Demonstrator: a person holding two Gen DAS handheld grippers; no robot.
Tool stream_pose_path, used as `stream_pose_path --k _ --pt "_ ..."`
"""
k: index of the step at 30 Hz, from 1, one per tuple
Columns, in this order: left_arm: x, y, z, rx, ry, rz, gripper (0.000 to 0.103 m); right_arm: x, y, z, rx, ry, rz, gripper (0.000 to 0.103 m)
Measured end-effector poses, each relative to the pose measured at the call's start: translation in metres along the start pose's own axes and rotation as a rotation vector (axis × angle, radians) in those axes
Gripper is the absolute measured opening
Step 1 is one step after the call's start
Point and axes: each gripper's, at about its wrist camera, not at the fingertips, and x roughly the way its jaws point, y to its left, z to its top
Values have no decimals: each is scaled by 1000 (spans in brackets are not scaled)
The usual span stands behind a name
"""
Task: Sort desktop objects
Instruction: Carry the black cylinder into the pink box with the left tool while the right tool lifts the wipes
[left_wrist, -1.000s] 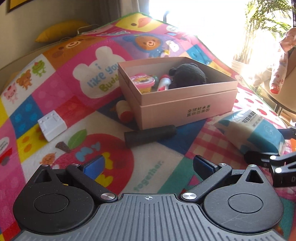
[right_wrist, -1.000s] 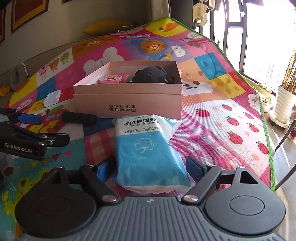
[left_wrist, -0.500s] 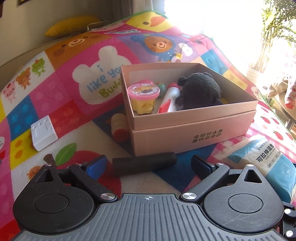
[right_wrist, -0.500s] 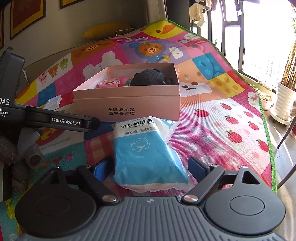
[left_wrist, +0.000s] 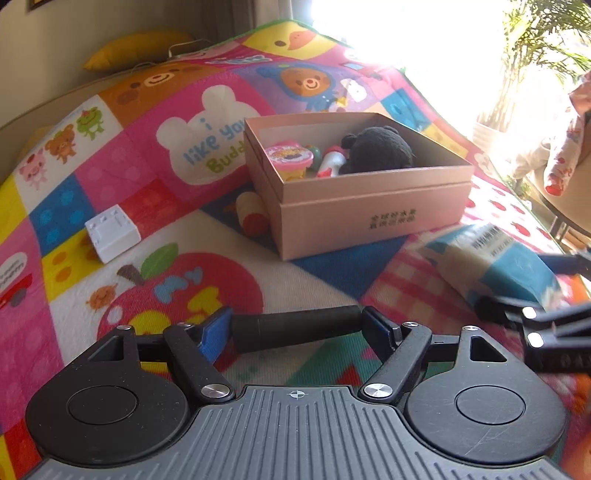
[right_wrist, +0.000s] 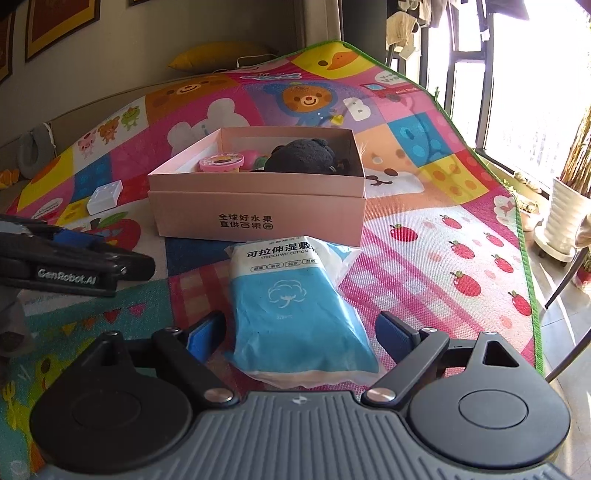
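Note:
My left gripper (left_wrist: 297, 328) is shut on a black cylinder (left_wrist: 295, 326), held crosswise between the blue pads, lifted off the play mat in front of the pink box (left_wrist: 373, 218). The box holds a black plush toy (left_wrist: 376, 149), a pink-lidded cup (left_wrist: 290, 158) and a small white and red bottle (left_wrist: 330, 162). My right gripper (right_wrist: 301, 332) is open, its fingers either side of the near end of a blue and white wet cotton pack (right_wrist: 291, 306) lying on the mat.
A white block (left_wrist: 112, 233) and a small cream and red bottle (left_wrist: 253, 214) lie left of the box. A yellow cushion (left_wrist: 136, 50) sits at the far edge. The mat's green edge (right_wrist: 532, 266) and a potted plant (right_wrist: 570, 206) are at the right.
My left gripper moved up to the black cylinder, closed on it end to end, and drew it back from the box. My right gripper stayed open around the pack.

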Motion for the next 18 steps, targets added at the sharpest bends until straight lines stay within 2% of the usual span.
stream_pose_path --k 4,9,11,13,16,18 --pt "-28 -4 -28 39 21 -44 81 0 8 12 -60 -47 -59 89" --pt "-46 -3 -47 43 10 -63 81 18 11 29 -43 27 -16 89" --pt "-49 0 -50 27 5 -67 81 22 14 31 -43 45 -15 82" --pt "-50 2 -51 20 0 -70 81 20 16 32 -44 62 -10 62" --pt "-51 3 -51 14 -5 -74 81 8 17 32 -44 72 5 54" --pt "-52 3 -51 10 -13 -76 81 -4 16 32 -45 80 19 53"
